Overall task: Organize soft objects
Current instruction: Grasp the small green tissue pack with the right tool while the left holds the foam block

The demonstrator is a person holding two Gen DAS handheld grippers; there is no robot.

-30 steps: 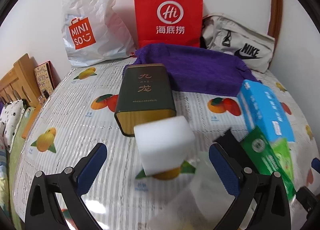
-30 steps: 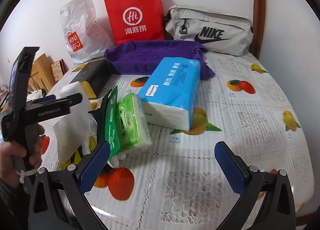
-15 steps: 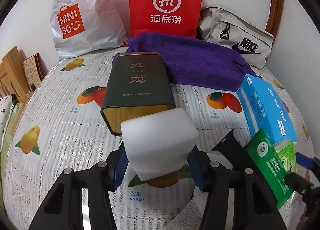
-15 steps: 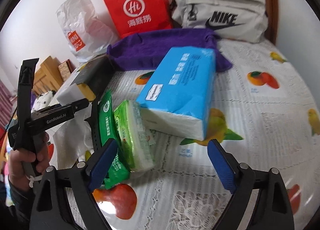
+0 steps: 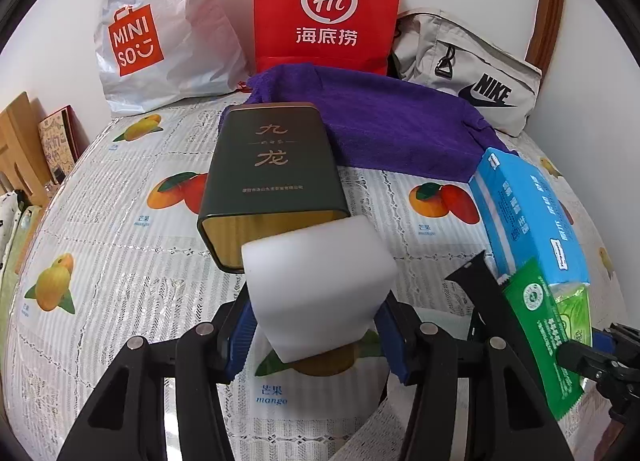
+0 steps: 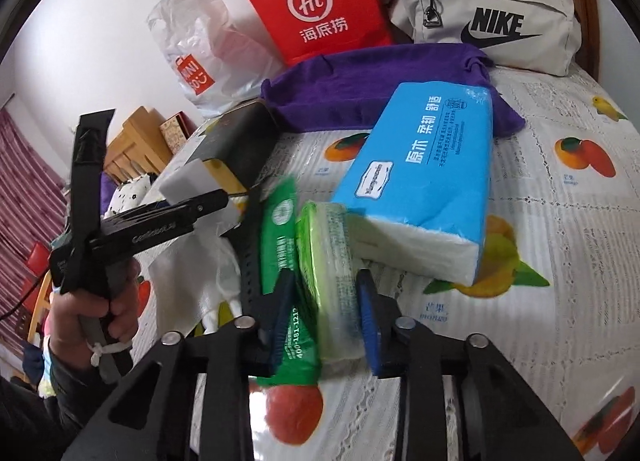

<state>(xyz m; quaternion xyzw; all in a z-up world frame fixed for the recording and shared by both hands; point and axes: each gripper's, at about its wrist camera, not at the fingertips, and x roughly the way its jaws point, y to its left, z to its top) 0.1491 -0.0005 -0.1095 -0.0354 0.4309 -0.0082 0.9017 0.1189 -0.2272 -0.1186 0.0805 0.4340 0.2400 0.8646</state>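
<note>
A white sponge block (image 5: 320, 281) sits between the blue pads of my left gripper (image 5: 316, 333), which is shut on it just in front of a dark green tin (image 5: 272, 165). The right wrist view shows a green tissue pack (image 6: 332, 269) standing on edge against a blue tissue pack (image 6: 420, 181). My right gripper (image 6: 326, 321) has its jaws closing on the green pack, both pads against its sides. A purple towel (image 6: 380, 89) lies behind. The left gripper (image 6: 192, 205) with the sponge (image 6: 188, 181) shows at the left of that view.
A red paper bag (image 5: 328, 5), a white Miniso bag (image 5: 160, 29) and a grey Nike bag (image 5: 472, 73) stand along the wall. White crumpled material (image 6: 192, 281) lies between the grippers. A person's hand (image 6: 88, 313) holds the left gripper. Wooden furniture (image 5: 20, 149) is beyond the left edge.
My left jaws closed onto the white sponge and have held it since. My right jaws came in from wide open onto the green tissue pack, which tipped a little.
</note>
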